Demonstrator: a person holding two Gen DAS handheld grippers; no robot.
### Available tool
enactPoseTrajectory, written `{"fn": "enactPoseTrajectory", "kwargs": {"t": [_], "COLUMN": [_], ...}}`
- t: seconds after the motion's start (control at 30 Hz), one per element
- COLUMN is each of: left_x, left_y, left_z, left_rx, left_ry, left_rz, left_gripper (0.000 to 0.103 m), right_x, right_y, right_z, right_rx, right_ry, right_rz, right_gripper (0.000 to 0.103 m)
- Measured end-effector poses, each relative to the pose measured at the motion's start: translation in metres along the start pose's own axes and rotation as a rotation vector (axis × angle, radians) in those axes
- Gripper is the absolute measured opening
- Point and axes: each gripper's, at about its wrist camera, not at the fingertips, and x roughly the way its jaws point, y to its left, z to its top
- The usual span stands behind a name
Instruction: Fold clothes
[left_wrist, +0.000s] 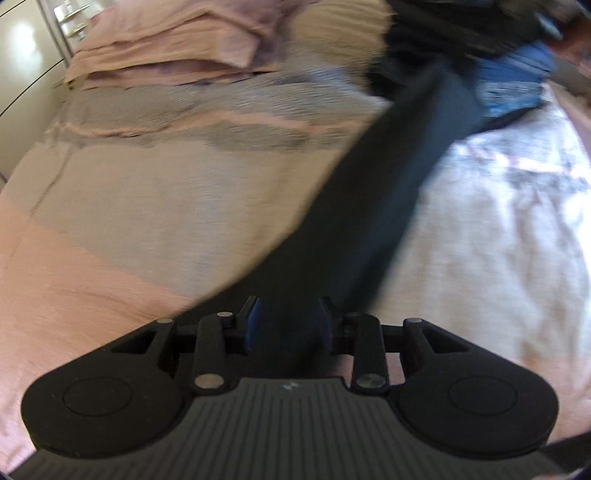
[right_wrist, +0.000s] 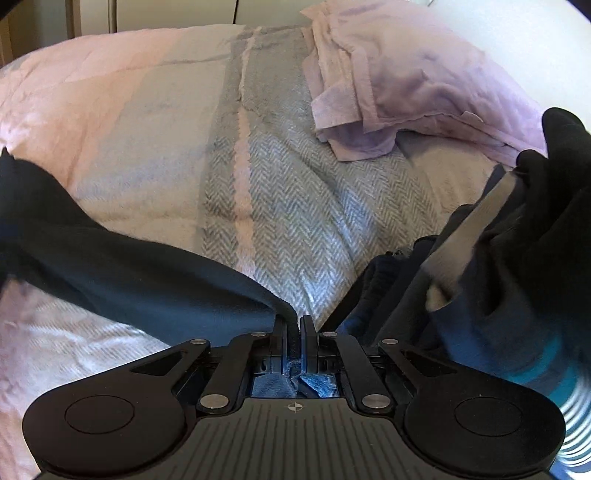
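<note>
Dark garment being stretched over the bed between two grippers

The right gripper (right_wrist: 294, 321) is clamping down tight on an edge of the dark garment (right_wrist: 129, 266), fabric bunching between its nearly closed fingers, and the cloth is running away from it as a taut band over the blanket (right_wrist: 295, 206). The left gripper (left_wrist: 290, 317) is sitting with its fingers parted, the garment (left_wrist: 369, 206) passing through the gap; the view is blurring, so I cannot tell whether the pads are pressing on it. Beyond the blanket's grey herringbone stripe, a folded pink pile (right_wrist: 388, 85) is lying. A heap of dark and blue clothes (right_wrist: 517, 258) is sitting just beside the right gripper.
</note>
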Motion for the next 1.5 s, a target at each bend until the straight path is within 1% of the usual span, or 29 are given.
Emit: {"fn": "enactPoseTrajectory", "kwargs": {"t": [0.03,0.07,0.1,0.13,0.23,0.27,0.33,0.37,0.5,0.53,0.57,0.6,0.67,0.7,0.73,0.83,0.9,0.93,0.97,1.0,1.03,1.07,1.1,1.13,1.2,1.27,1.33,1.4,1.5], "left_x": [0.008,0.015,0.024,0.032,0.061,0.072,0.094,0.102,0.121,0.121,0.122,0.120,0.116,0.114,0.109,0.087,0.078,0.077,0.079,0.081,0.085,0.088,0.092,0.096,0.102,0.107,0.108,0.102,0.084], "left_y": [0.010,0.017,0.022,0.026,0.029,0.028,0.027,0.028,0.034,0.035,0.035,0.035,0.036,0.036,0.042,0.076,0.088,0.090,0.088,0.085,0.083,0.081,0.079,0.077,0.071,0.066,0.063,0.063,0.066], "left_z": [0.005,0.010,0.017,0.023,0.039,0.043,0.048,0.049,0.050,0.050,0.050,0.050,0.050,0.050,0.052,0.062,0.061,0.059,0.056,0.053,0.052,0.051,0.051,0.052,0.053,0.053,0.054,0.056,0.058], "left_rx": [-0.001,0.006,0.022,0.039,0.098,0.135,0.210,0.228,0.268,0.287,0.305,0.318,0.337,0.346,0.327,0.184,0.138,0.136,0.146,0.157,0.161,0.160,0.160,0.157,0.149,0.148,0.147,0.127,0.096], "left_ry": [0.009,0.015,0.017,0.019,0.032,0.051,0.104,0.130,0.197,0.211,0.228,0.231,0.224,0.221,0.194,0.086,0.061,0.065,0.078,0.092,0.098,0.100,0.101,0.103,0.115,0.130,0.131,0.119,0.086], "left_rz": [-0.003,-0.008,-0.021,-0.041,-0.124,-0.140,-0.172,-0.189,-0.260,-0.279,-0.301,-0.309,-0.313,-0.315,-0.296,-0.195,-0.151,-0.143,-0.142,-0.140,-0.138,-0.135,-0.132,-0.132,-0.134,-0.130,-0.108,-0.090,-0.067], "left_gripper": [0.030,0.030,0.031,0.031,0.035,0.037,0.037,0.037,0.036,0.031,0.009,0.000,0.000,0.000,0.000,0.000,0.000,0.000,0.000,0.000,0.000,0.000,0.000,0.000,0.000,0.001,0.004,0.008,0.010], "right_x": [-0.001,-0.002,-0.002,-0.004,-0.010,-0.009,-0.005,-0.003,0.014,0.021,0.028,0.035,0.048,0.053,0.057,0.064,0.067,0.069,0.071,0.074,0.078,0.079,0.080,0.080,0.069,0.055,0.048,0.045,0.036], "right_y": [0.003,0.006,0.007,0.007,0.005,0.005,0.008,0.010,0.006,0.002,-0.002,-0.005,-0.010,-0.011,-0.011,-0.015,-0.017,-0.016,-0.015,-0.014,-0.014,-0.015,-0.017,-0.020,-0.029,-0.035,-0.035,-0.030,-0.028], "right_z": [-0.005,-0.010,-0.016,-0.024,-0.046,-0.055,-0.071,-0.077,-0.103,-0.110,-0.117,-0.123,-0.133,-0.135,-0.136,-0.130,-0.126,-0.123,-0.121,-0.121,-0.122,-0.123,-0.124,-0.126,-0.128,-0.129,-0.128,-0.121,-0.118], "right_rx": [0.009,0.021,0.042,0.079,0.209,0.251,0.313,0.333,0.540,0.623,0.713,0.778,0.900,0.928,0.944,0.966,0.967,0.961,0.958,0.965,0.974,0.998,1.024,1.049,1.055,1.035,0.989,0.923,0.938], "right_ry": [-0.010,-0.021,-0.035,-0.043,-0.056,-0.046,-0.022,-0.009,0.011,0.008,-0.008,-0.029,-0.073,-0.104,-0.132,-0.181,-0.205,-0.210,-0.209,-0.204,-0.200,-0.192,-0.184,-0.179,-0.173,-0.170,-0.161,-0.151,-0.183], "right_rz": [-0.012,-0.024,-0.031,-0.029,-0.003,0.014,0.050,0.068,0.145,0.165,0.190,0.203,0.224,0.228,0.235,0.262,0.281,0.291,0.298,0.306,0.314,0.317,0.319,0.327,0.300,0.244,0.218,0.190,0.112], "right_gripper": [0.020,0.044,0.055,0.063,0.063,0.063,0.063,0.063,0.063,0.063,0.063,0.063,0.063,0.063,0.063,0.062,0.062,0.062,0.059,0.053,0.044,0.040,0.021,0.005,0.005,0.005,0.005,0.005,0.005]}}
